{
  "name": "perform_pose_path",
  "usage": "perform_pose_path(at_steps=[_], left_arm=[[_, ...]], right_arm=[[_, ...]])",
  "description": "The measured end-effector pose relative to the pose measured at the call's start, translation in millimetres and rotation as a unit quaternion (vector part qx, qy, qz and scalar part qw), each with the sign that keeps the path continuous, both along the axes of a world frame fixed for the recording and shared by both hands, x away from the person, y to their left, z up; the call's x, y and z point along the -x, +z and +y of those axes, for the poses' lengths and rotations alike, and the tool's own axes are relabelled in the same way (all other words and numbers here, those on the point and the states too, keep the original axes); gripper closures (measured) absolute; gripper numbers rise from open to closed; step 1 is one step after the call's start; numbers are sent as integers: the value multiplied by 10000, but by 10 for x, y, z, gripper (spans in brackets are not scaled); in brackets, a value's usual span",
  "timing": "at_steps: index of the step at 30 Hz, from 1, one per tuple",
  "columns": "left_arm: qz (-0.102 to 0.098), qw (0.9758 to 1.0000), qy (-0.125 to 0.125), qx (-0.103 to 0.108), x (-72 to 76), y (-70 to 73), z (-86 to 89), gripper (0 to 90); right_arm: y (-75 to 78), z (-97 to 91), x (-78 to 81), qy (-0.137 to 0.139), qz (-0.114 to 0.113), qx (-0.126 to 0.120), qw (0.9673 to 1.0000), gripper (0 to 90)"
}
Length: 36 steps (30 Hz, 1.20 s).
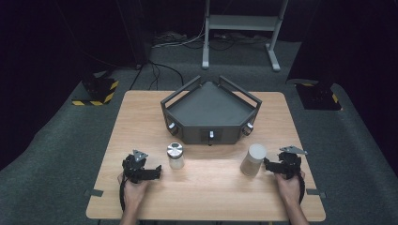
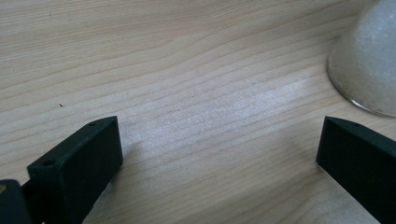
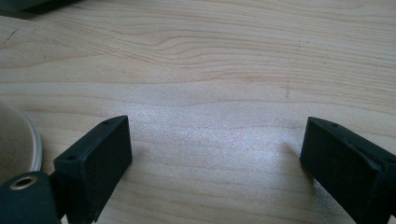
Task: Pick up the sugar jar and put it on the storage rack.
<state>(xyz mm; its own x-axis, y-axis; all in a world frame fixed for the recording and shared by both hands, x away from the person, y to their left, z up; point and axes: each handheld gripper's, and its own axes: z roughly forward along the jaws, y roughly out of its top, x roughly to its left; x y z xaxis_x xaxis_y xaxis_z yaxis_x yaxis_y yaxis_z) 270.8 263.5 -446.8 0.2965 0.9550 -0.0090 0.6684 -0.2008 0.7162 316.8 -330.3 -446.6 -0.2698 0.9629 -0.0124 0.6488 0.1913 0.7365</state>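
Both claws wide, empty. Left claw (image 1: pixel 157 169) near the lidded jar (image 1: pixel 175 155), right claw (image 1: pixel 265 164) beside the white cylinder (image 1: pixel 253 160), both toward counter (image 1: pixel 206 197) front edge. Probably rigid, smooth, slippery: grip mid-body.

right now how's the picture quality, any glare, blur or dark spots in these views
High view: the wooden table is evenly lit while the floor edges and background fall to black; slightly soft overall. Left gripper view: a pale sheen on the wood between the open jaws, and the jar at the right edge is blurred. Right gripper view: similar sheen, grainy, with a blurred jar at the left edge.
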Motion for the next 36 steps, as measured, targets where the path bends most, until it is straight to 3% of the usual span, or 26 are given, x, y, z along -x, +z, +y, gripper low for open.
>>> perform_pose_path(at_steps=[13, 18, 30, 31, 36], left_arm=[[-39, 9991, -415, 68, 90, 59, -30, 5], [94, 9973, -721, 34, 77, 101, -81, 5], [99, 9959, -900, 68, 43, 96, -185, 8], [-612, 9862, 249, 1520, 230, -273, -438, 9], [-616, 9859, 183, 1546, 200, -268, -496, 11]], right_arm=[[-1, 0, 1, 2, -3, 1, 10000, 88], [0, 2, 1, -4, -2, 4, 10000, 87], [0, 3, 1, -8, 2, 1, 10000, 87], [0, 2, 1, -5, -1, 5, 10000, 87], [0, 3, 1, -8, 1, 2, 10000, 87]])
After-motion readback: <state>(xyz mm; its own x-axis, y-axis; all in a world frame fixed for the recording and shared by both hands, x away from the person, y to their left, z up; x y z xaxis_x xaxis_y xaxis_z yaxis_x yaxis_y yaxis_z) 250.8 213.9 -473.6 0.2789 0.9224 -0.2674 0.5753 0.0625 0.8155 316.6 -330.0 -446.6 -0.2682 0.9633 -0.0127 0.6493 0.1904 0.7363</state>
